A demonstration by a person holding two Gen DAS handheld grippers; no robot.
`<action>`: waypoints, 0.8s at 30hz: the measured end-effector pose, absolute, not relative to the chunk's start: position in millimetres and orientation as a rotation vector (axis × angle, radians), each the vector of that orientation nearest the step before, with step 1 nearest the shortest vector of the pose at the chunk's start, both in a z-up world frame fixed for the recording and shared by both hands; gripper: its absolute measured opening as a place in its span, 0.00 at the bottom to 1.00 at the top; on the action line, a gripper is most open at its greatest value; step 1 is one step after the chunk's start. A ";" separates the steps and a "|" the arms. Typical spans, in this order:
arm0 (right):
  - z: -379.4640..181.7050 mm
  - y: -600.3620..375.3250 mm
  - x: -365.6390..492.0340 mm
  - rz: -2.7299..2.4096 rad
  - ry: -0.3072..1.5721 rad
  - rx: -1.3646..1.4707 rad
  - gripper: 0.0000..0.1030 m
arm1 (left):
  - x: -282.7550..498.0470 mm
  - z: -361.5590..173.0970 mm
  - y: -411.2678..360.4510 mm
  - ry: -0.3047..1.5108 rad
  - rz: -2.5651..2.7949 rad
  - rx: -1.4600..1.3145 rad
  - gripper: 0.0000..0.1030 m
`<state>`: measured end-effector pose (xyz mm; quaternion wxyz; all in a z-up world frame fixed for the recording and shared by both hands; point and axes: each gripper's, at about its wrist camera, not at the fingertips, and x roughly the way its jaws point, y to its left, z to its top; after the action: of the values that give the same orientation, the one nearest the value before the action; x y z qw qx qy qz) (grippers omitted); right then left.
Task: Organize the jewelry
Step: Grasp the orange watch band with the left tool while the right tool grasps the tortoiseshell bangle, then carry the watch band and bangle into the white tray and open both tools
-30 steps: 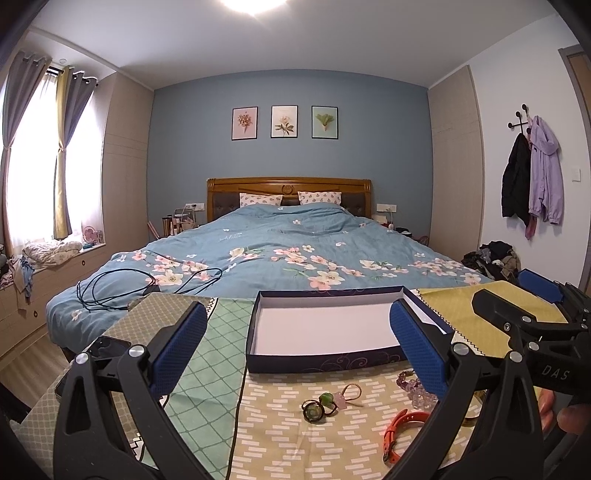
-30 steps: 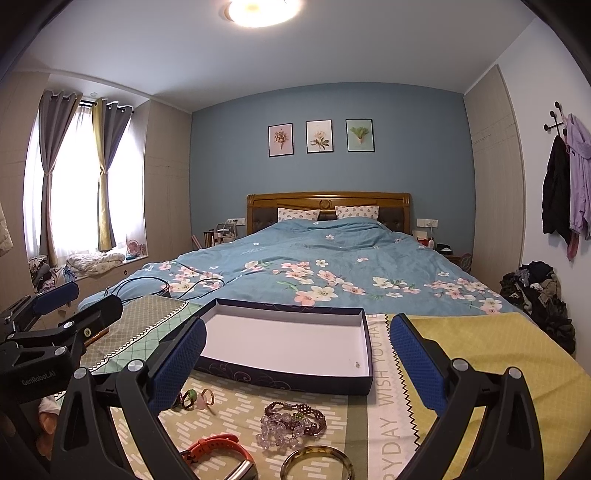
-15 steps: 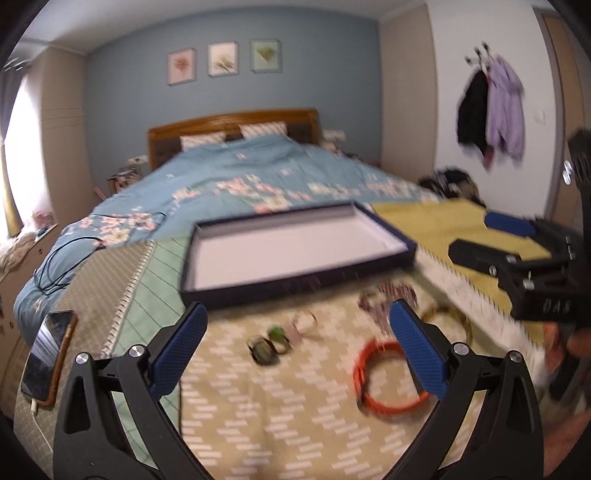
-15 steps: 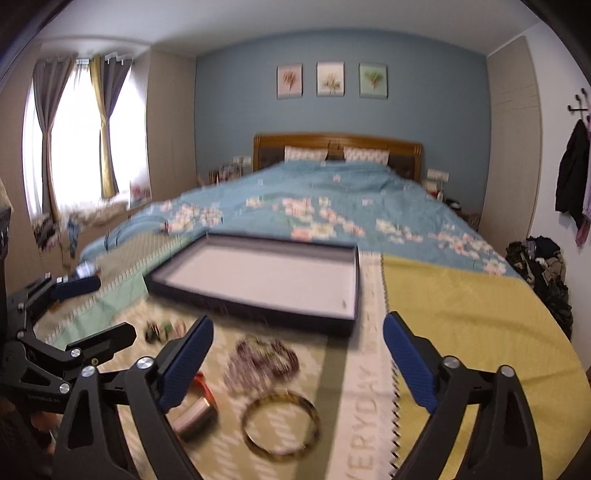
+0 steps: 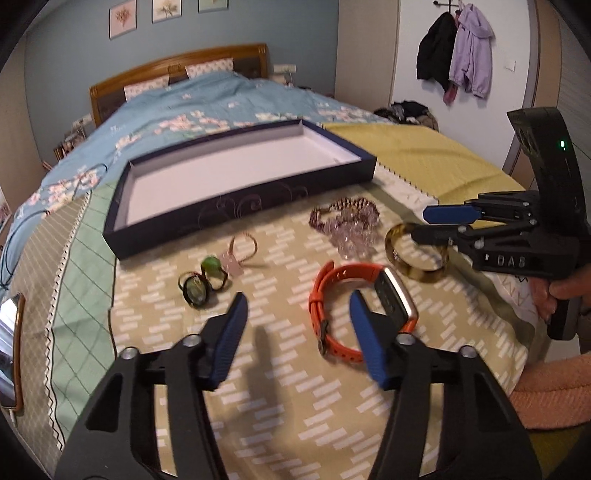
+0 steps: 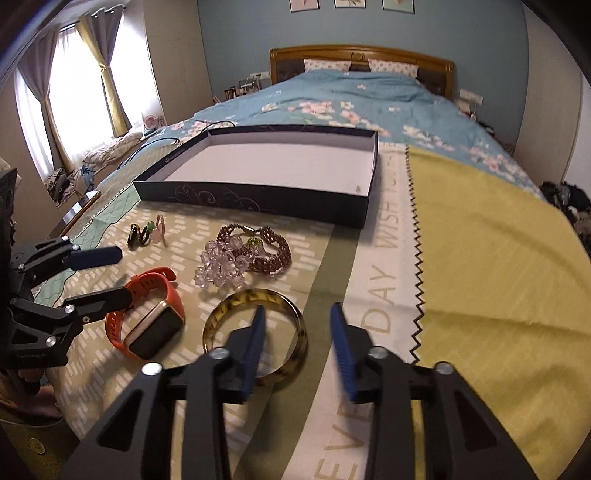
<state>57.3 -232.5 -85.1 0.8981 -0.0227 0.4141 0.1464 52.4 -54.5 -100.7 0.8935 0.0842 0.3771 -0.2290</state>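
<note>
A home bedroom. A wide bed with a carved wooden headboard (image 6: 362, 55) and a blue floral duvet (image 6: 332, 99) fills the room. Three framed botanical prints (image 5: 162, 11) hang on the blue wall, long grey and yellow curtains (image 6: 92, 74) flank a bright window, and jackets hang on wall hooks (image 5: 454, 55).

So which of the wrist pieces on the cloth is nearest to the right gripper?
The tortoiseshell bangle: the right gripper has one finger over its ring, while the orange watch and beaded bracelets lie apart.

Open tray (image 5: 236, 206) reachable from above; jewelry crowds cloth (image 5: 258, 369) before it.
</note>
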 end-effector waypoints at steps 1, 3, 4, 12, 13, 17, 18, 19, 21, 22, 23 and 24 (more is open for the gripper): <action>-85.5 -233.1 58.2 0.308 0.862 -0.045 0.26 | 54.3 -102.4 -55.1 0.796 -0.479 0.172 0.41; -87.1 -233.6 60.3 0.316 0.876 -0.048 0.26 | 58.0 -107.3 -54.7 0.830 -0.501 0.158 0.39; -87.8 -233.0 61.4 0.318 0.880 -0.055 0.26 | 59.1 -108.0 -55.2 0.839 -0.513 0.154 0.36; -85.3 -230.1 67.8 0.345 0.893 -0.089 0.06 | 60.2 -105.6 -64.4 0.861 -0.561 0.182 0.10; -84.3 -230.8 68.2 0.351 0.893 -0.085 0.06 | 61.1 -104.8 -64.6 0.860 -0.559 0.184 0.09; -76.3 -236.6 65.9 0.378 0.870 -0.044 0.06 | 67.7 -100.4 -57.5 0.862 -0.565 0.148 0.09; -73.1 -237.8 65.4 0.381 0.859 -0.036 0.06 | 68.7 -98.0 -55.4 0.855 -0.564 0.144 0.09; -67.7 -240.1 65.5 0.382 0.843 -0.026 0.06 | 69.7 -95.1 -53.7 0.843 -0.556 0.147 0.09; -60.0 -242.0 67.4 0.383 0.820 -0.012 0.06 | 73.2 -86.5 -49.6 0.813 -0.541 0.161 0.09; -53.9 -243.0 70.2 0.384 0.800 -0.003 0.06 | 75.6 -81.6 -47.2 0.802 -0.538 0.160 0.09; -49.8 -242.7 73.1 0.384 0.786 -0.001 0.06 | 79.6 -74.8 -43.9 0.787 -0.536 0.155 0.10; -45.2 -242.4 76.5 0.386 0.772 0.002 0.06 | 83.6 -69.0 -41.5 0.773 -0.535 0.153 0.10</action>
<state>76.5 -242.4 -45.2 0.9083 0.0008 0.3742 0.1872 83.6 -41.5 -69.0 0.8887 0.0734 0.3723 -0.2575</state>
